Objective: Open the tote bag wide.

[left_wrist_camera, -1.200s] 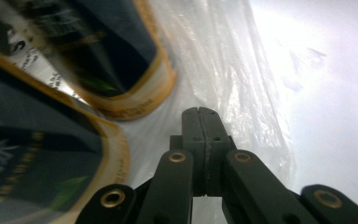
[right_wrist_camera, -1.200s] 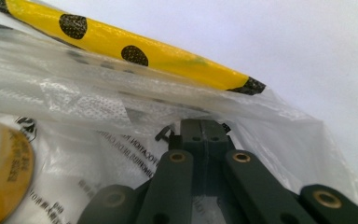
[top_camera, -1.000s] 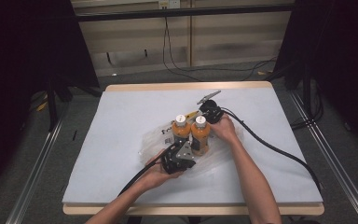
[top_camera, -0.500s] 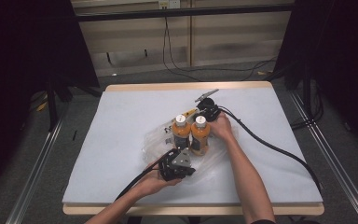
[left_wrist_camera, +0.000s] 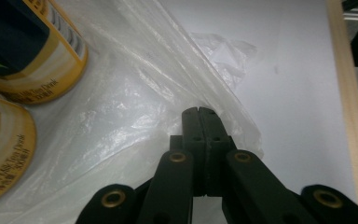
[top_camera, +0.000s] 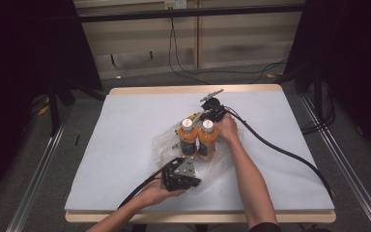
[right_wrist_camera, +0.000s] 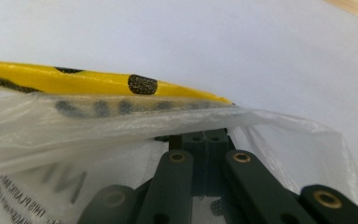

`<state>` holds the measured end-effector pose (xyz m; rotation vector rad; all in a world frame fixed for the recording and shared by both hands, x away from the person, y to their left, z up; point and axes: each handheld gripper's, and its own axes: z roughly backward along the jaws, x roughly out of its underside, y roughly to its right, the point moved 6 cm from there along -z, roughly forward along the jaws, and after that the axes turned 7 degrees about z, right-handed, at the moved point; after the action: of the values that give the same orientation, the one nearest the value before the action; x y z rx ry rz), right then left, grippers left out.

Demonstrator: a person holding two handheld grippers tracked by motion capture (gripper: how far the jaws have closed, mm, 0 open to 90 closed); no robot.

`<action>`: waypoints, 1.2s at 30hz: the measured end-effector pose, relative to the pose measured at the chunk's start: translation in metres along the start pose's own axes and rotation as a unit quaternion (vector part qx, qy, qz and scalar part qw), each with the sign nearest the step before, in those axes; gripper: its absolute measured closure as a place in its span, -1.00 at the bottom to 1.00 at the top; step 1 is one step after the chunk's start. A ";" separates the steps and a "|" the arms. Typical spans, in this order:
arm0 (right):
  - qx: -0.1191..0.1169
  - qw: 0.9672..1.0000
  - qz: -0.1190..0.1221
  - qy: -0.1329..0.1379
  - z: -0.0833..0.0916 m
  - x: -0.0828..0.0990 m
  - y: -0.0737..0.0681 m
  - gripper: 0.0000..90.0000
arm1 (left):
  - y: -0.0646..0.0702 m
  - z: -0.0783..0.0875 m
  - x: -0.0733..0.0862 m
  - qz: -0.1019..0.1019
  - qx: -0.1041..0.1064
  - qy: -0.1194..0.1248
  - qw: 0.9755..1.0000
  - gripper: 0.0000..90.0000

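Here, two orange bottles [top_camera: 198,139] upright in a clear plastic bag [left_wrist_camera: 135,107], left gripper [left_wrist_camera: 199,112] jaws pinched on its near edge, right gripper [right_wrist_camera: 205,136] jaws clamped on its far edge.

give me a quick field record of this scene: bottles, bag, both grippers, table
bottles: two orange bottles with white caps, upright, side by side on the plastic
bag: clear plastic bag spread under and around the bottles
left gripper: left gripper jaws shut, pinching the bag's edge on the person's side of the bottles
right gripper: right gripper jaws shut on the bag's film, on the far side of the bottles
table: white-topped table with wooden rim
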<state>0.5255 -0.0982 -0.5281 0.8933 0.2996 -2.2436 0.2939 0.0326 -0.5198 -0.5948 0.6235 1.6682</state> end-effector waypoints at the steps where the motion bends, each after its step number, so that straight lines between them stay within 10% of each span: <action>1: 0.005 1.000 -0.006 -0.001 -0.001 0.000 0.000 1.00 | 0.000 0.000 0.000 0.000 0.002 -0.001 1.000 1.00; 9: -0.030 0.999 -0.008 0.012 0.003 -0.001 -0.009 1.00 | -0.002 0.003 0.000 0.008 0.004 0.000 1.000 1.00; 17: -0.069 0.996 -0.003 0.057 0.030 -0.007 -0.020 1.00 | -0.018 0.024 -0.007 0.049 -0.004 0.055 0.997 1.00; 36: -0.048 0.993 0.029 0.101 0.108 0.017 -0.031 1.00 | -0.039 0.054 -0.011 0.088 -0.042 0.130 0.987 0.64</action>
<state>0.4400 -0.1320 -0.4611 1.0649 0.4623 -2.0703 0.3318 0.0686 -0.4765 -0.8478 0.8172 1.8038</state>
